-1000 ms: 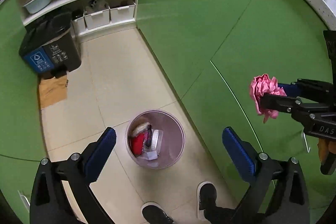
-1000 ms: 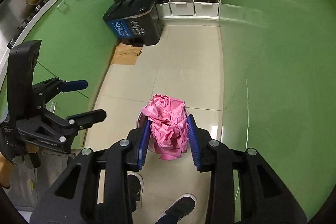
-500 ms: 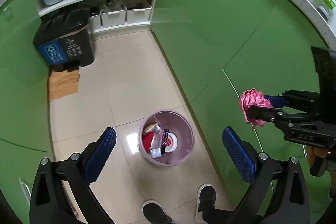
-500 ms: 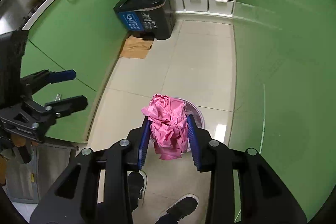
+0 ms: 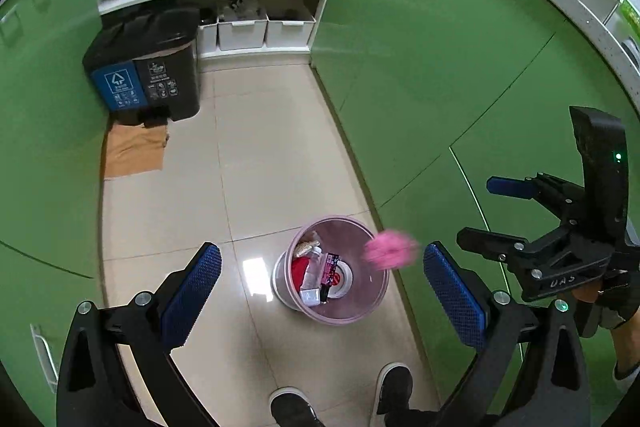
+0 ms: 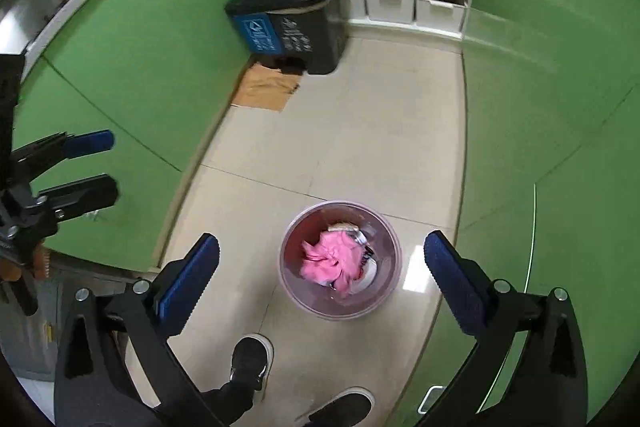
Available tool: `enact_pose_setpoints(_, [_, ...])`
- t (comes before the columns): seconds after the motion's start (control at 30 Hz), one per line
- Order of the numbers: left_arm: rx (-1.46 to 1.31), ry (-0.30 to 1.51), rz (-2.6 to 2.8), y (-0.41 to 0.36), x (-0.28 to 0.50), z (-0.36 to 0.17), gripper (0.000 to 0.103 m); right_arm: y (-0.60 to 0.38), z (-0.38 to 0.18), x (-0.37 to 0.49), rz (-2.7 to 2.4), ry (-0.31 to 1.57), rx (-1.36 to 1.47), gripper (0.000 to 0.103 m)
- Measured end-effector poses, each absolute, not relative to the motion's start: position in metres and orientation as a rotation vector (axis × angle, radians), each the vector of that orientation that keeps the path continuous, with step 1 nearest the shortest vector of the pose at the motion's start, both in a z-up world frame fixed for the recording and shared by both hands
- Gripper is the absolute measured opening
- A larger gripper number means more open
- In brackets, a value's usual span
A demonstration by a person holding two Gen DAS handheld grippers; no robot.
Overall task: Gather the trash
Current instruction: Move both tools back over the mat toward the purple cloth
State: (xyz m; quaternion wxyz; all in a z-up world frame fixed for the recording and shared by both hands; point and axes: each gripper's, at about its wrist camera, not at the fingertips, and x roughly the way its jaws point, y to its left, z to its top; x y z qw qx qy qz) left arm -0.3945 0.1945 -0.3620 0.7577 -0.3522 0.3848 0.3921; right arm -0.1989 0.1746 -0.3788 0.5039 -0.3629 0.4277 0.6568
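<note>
Left tongs (image 5: pixel 320 287) spread, empty, above floor (image 5: pixel 280 147). Bin (image 6: pixel 340 261) on floor between cabinets (image 6: pixel 120 67). Pink wad (image 6: pixel 334 261) free of pads, blurred, at bin mouth. Right tongs (image 6: pixel 320 283) just opened, spread wide over bin, nothing between them. Shoes (image 6: pixel 250 359) below bin.

Pink wad (image 5: pixel 392 254) blurred, perhaps mid-fall.

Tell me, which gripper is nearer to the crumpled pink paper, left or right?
Right. The right gripper, jaws just opened and empty, hangs beside the falling crumpled pink paper over the round pink bin. The left gripper stays further aside.
</note>
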Motion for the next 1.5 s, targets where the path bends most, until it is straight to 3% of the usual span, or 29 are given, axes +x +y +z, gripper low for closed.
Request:
enact_pose_setpoints(0.33, [-0.758, 0.847, 0.836, 0.188, -0.386, -0.33, 0.097, 0.161, -0.338, -0.188, 1.529, 1.049, -0.86, 0.1])
enact_pose_setpoints(0.8, [-0.632, 0.881, 0.745, 0.135, -0.342, -0.122, 0.097, 0.074, -0.102, -0.129, 1.407, 1.03, -0.694, 0.1])
enact_pose_setpoints(0.97, [-0.577, 0.881, 0.673, 0.115, -0.306, -0.07, 0.097, 0.025, -0.039, -0.083, 1.308, 1.009, -0.613, 0.1])
enact_pose_setpoints(1.2, [-0.485, 0.866, 0.544, 0.079, -0.231, -0.031, 0.097, -0.051, 0.001, -0.015, 1.167, 0.986, -0.511, 0.1])
enact_pose_setpoints(1.5, [-0.391, 0.869, 0.412, 0.036, -0.119, -0.016, 0.097, -0.114, 0.006, 0.071, 1.046, 0.971, -0.457, 0.1])
